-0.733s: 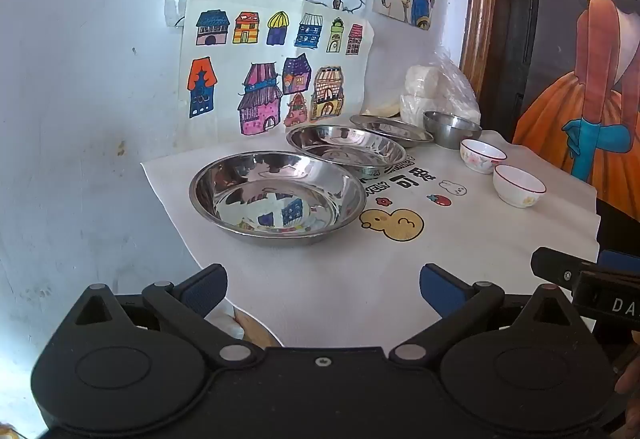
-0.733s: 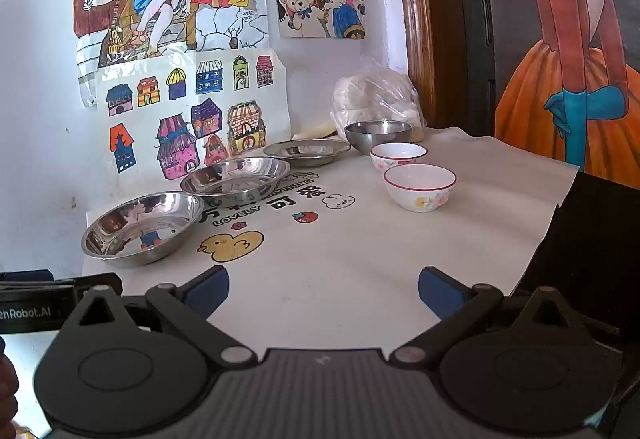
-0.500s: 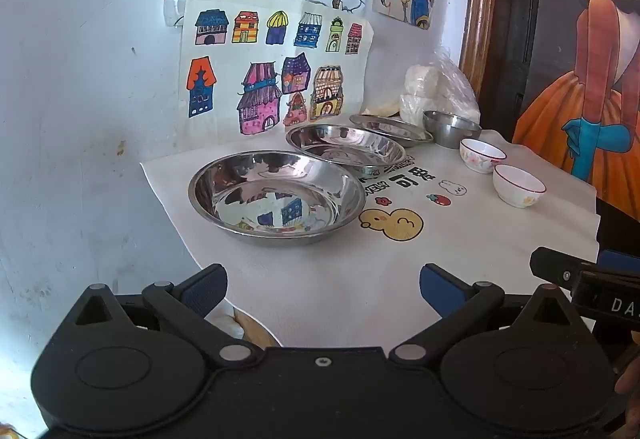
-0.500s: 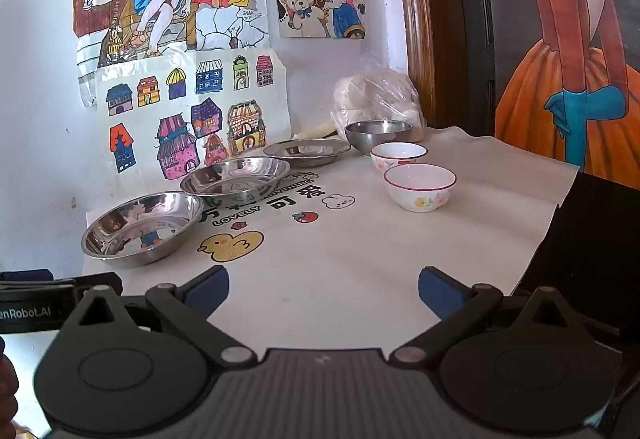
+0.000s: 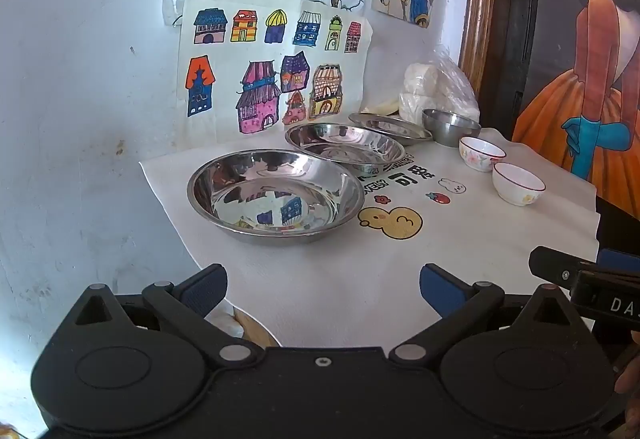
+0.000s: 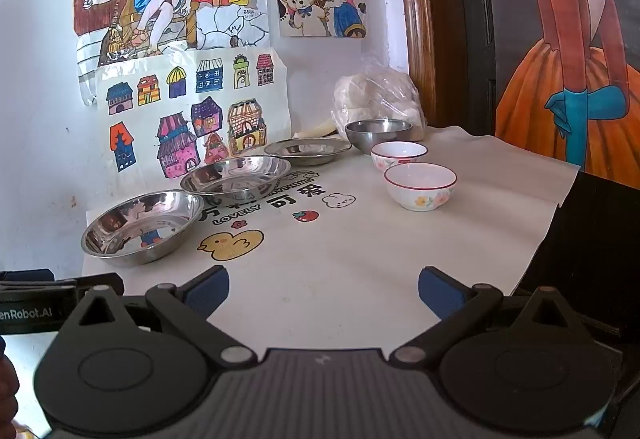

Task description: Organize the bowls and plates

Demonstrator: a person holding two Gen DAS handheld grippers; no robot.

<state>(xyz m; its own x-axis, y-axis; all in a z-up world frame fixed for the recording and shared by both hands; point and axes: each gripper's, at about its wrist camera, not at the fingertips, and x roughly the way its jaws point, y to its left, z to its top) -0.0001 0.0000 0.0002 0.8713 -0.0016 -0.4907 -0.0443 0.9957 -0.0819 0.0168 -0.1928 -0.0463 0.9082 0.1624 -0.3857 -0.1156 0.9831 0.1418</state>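
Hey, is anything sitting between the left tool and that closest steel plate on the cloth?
Nothing visible. Between the open left tool and the nearest steel plate lies only bare white cloth. The other plates and bowls sit farther back or off to the right.

a white printed cloth [image 6: 360, 259] covers the table (duck and strawberry pictures), bearing steel plates [image 6: 142, 225] and bowls [image 6: 420, 185].

Left gripper [image 5: 323, 289] and right gripper [image 6: 323, 289] both gape wide with nothing between the blue pads, tilted slightly downward, side by side. A fingertip, probably, shows at the frame edge.
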